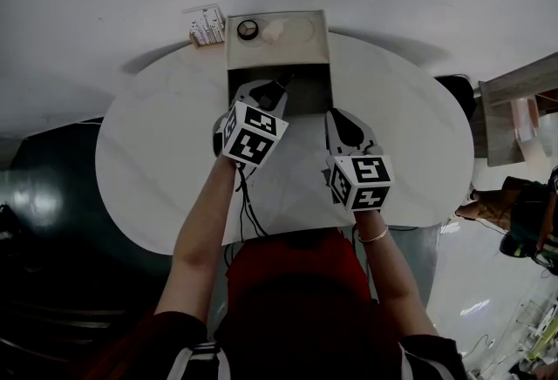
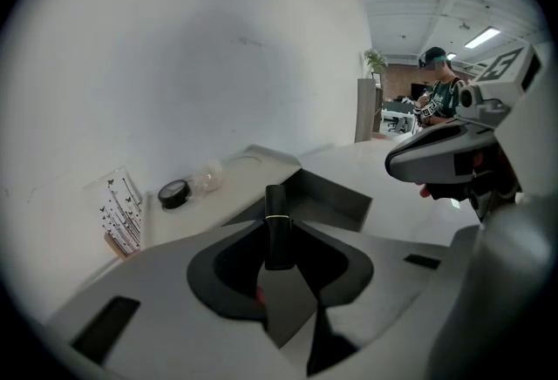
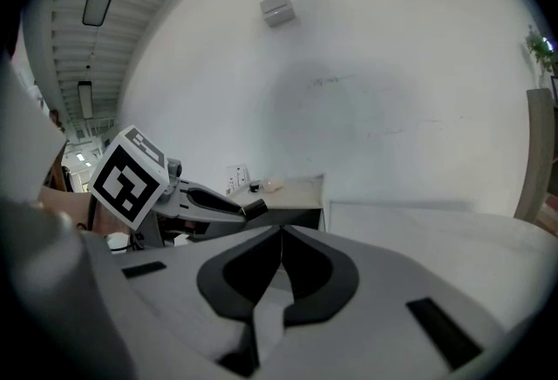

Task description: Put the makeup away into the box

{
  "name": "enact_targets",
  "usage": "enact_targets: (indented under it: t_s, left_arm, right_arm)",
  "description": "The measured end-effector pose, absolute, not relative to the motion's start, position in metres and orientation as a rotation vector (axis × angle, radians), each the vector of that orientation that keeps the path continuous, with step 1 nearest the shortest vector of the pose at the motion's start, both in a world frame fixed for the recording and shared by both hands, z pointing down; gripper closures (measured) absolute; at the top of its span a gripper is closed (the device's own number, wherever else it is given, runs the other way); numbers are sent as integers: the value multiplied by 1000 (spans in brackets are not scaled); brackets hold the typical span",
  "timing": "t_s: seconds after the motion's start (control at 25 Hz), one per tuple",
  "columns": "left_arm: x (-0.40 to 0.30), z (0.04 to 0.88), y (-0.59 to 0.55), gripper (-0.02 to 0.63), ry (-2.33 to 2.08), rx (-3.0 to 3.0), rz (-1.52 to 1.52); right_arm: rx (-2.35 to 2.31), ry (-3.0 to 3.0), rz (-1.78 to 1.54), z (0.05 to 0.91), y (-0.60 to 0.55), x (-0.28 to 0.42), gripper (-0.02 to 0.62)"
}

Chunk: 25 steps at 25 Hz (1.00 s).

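A slim black makeup tube (image 2: 277, 226) with a thin gold band stands between the pads of my left gripper (image 2: 279, 258), which is shut on it. In the head view the left gripper (image 1: 279, 87) hovers over the near edge of the open grey box (image 1: 309, 78), and the tube (image 1: 284, 80) points into it. The box's raised lid (image 1: 301, 31) carries a round black compact (image 1: 248, 29) and a pale clear item (image 1: 273, 32). My right gripper (image 1: 336, 116) sits just right of the box over the white table (image 1: 157, 160), shut, with nothing in it (image 3: 281, 234).
A patterned card pack (image 1: 207, 24) leans at the box's left. A black cable (image 1: 249, 214) runs under my left arm. A dark chair (image 1: 52, 186) stands left of the table and shelving (image 1: 523, 108) to the right. A person (image 2: 440, 95) stands far behind.
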<state>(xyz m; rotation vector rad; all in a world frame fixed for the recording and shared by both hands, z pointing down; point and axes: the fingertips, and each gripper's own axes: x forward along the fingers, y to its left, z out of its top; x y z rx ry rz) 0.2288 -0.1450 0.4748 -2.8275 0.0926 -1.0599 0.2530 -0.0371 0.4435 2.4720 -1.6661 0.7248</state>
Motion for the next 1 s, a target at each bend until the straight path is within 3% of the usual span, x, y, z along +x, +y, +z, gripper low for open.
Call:
enact_targets:
  t_s: [1.0]
  left_arm:
    - [256,531,-155,495,14,-2691,-1294]
  right_arm:
    - [2461,-1642,815,470,-38,287,580]
